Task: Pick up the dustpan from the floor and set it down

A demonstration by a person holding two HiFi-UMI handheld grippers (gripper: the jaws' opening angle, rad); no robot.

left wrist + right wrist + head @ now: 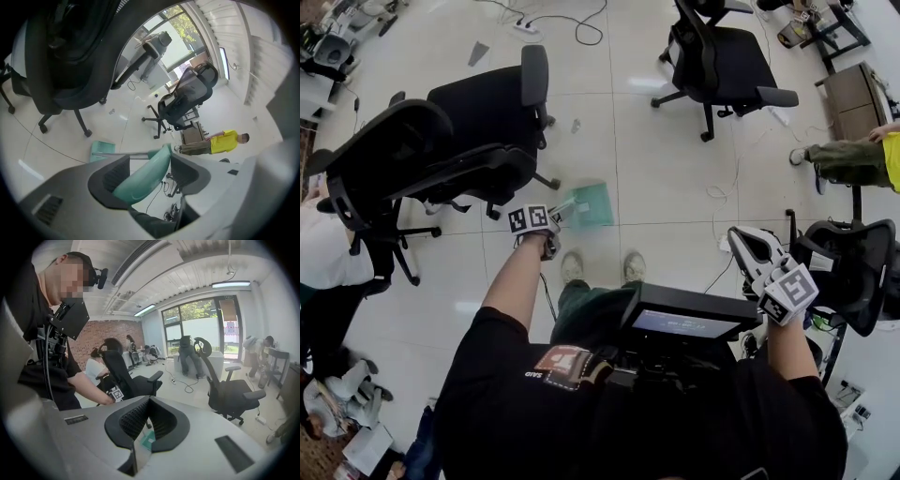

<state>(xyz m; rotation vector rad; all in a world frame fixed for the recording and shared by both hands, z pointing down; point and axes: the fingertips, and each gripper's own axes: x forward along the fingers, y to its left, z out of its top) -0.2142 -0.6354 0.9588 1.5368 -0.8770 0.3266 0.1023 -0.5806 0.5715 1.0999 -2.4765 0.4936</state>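
The teal dustpan [592, 204] rests on the pale floor just ahead of my feet. In the left gripper view its pan [100, 150] lies flat, and a thin rod leads back to the teal handle [140, 177]. My left gripper [558, 214] reaches down to that handle. Its jaws [150, 157] stand apart with the handle lying slantwise between them and space showing on either side. My right gripper [742, 242] is raised at the right, well away from the dustpan, and its jaws [150, 399] are shut with nothing in them. A bit of the dustpan [147, 441] shows below them.
A black office chair [478, 112] stands close to the dustpan's left, another [722, 56] further off, and a third [853, 267] beside my right gripper. Cables [572, 23] trail over the floor. One person in yellow [862, 159] crouches at the right and another in white [323, 253] sits at the left.
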